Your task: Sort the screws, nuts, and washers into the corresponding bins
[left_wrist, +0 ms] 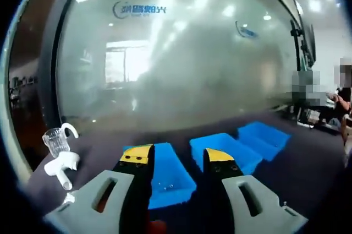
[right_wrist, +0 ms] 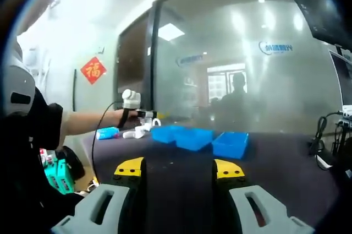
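Observation:
Three blue bins stand in a row on the dark table: the nearest (left_wrist: 168, 176), the middle (left_wrist: 225, 150) and the farthest (left_wrist: 264, 135) in the left gripper view. My left gripper (left_wrist: 178, 157) hovers open just before the nearest two, with nothing between its yellow-tipped jaws. A few tiny specks lie in the nearest bin, too small to name. In the right gripper view the same bins (right_wrist: 193, 137) sit farther off, mid-table. My right gripper (right_wrist: 179, 169) is open and holds nothing, well short of them.
A small glass jar (left_wrist: 56, 140) and white pipe fittings (left_wrist: 61, 165) sit left of the bins. A person's forearm (right_wrist: 91, 119) reaches in from the left toward the white fittings (right_wrist: 137, 132). Cables (right_wrist: 324, 135) lie at the table's right. A frosted glass wall (left_wrist: 181, 63) stands behind.

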